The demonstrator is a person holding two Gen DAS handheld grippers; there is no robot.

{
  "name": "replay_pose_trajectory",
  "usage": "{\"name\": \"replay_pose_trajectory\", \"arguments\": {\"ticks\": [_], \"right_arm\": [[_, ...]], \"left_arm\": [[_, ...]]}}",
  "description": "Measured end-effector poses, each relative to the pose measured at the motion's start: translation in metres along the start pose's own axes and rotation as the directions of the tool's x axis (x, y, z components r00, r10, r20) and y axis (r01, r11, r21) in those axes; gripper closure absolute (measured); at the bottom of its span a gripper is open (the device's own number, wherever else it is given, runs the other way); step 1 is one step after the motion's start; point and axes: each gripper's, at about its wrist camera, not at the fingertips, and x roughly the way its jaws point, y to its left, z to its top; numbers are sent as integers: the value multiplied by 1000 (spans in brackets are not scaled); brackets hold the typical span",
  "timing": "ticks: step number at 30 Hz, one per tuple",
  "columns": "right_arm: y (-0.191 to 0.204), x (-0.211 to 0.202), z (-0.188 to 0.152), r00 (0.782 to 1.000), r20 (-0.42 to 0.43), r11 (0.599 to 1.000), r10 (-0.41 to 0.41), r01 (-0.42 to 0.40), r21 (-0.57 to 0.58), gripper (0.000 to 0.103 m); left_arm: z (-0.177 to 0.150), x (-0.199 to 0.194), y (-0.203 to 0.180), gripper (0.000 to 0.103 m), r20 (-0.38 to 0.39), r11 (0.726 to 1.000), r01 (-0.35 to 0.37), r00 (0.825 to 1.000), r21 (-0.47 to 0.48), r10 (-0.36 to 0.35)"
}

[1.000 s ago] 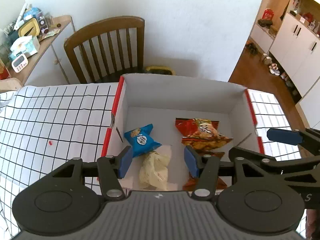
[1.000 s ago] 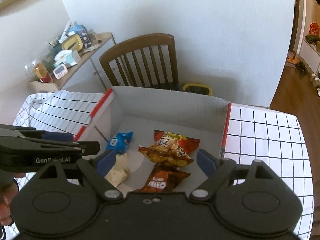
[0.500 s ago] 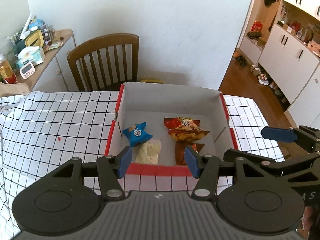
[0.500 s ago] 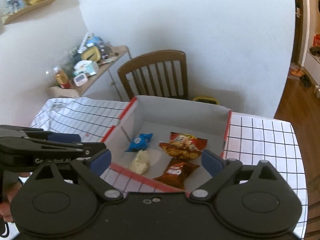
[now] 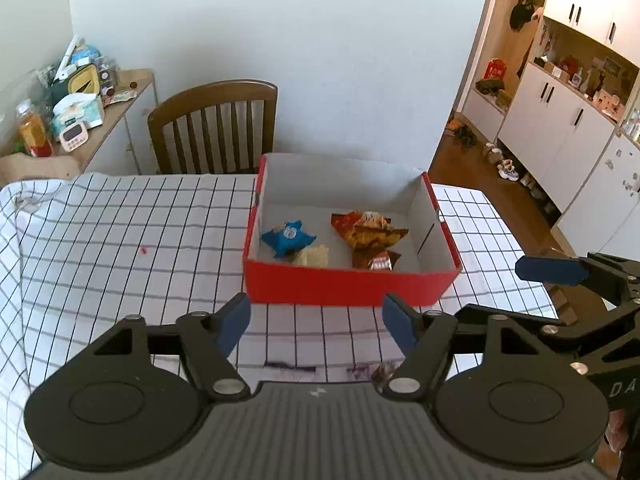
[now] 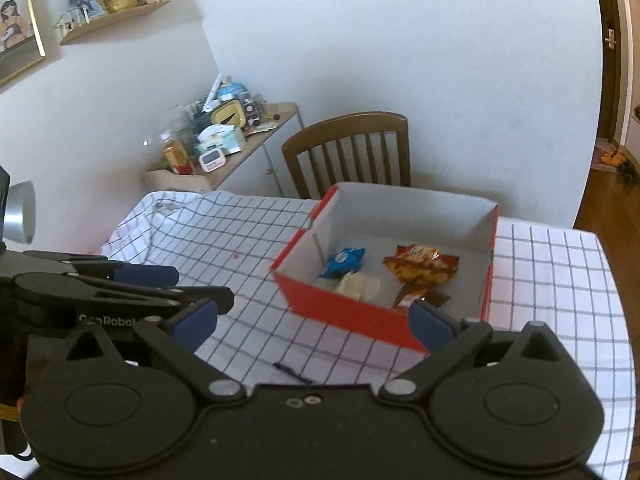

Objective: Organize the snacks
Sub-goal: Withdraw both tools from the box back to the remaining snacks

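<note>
A red box (image 5: 348, 286) with white inner walls stands on the checked tablecloth; it also shows in the right wrist view (image 6: 352, 314). Inside lie a blue packet (image 5: 287, 239), a pale yellow packet (image 5: 312, 257), an orange-red chip bag (image 5: 366, 230) and a brown packet (image 5: 378, 260). The same snacks show in the right wrist view: the blue packet (image 6: 344, 262), the pale packet (image 6: 354, 284), the chip bag (image 6: 420, 266). My left gripper (image 5: 316, 322) is open and empty, in front of the box. My right gripper (image 6: 314, 322) is open and empty, also short of the box.
A wooden chair (image 5: 216, 126) stands behind the table. A side shelf (image 5: 80, 108) with bottles and a timer is at the far left. White cabinets (image 5: 568, 120) line the right. A small red speck (image 5: 143, 251) lies on the cloth.
Both grippers have pulled back and up from over the box; the box now looks smaller and its red front wall shows. The snacks have not moved.
</note>
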Motion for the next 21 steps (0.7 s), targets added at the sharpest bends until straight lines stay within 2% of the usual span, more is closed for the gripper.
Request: {"name": "replay_pose_trajectory", "arguments": {"ticks": [8,11,15,21], "right_arm": [[33,-8,-38,1000,-24,1000,13,-13,12,1],[42,-5,-59,999,-45,1000,-11,12,19,1],[47,7,-88,994,-106,997,-34,41,61,1],[46,27,-121,979,-183,979,-93,124,164,1]], "left_arm": [[-46,-30,34,14,21,999,8,1000,-49,-7],[-67,-35,45,13,4,998,-14,1000,-58,14],[-97,-32,61,13,-80,994,-67,995,-89,60],[-133,-2,84,13,-227,984,-114,971,-136,81]]}}
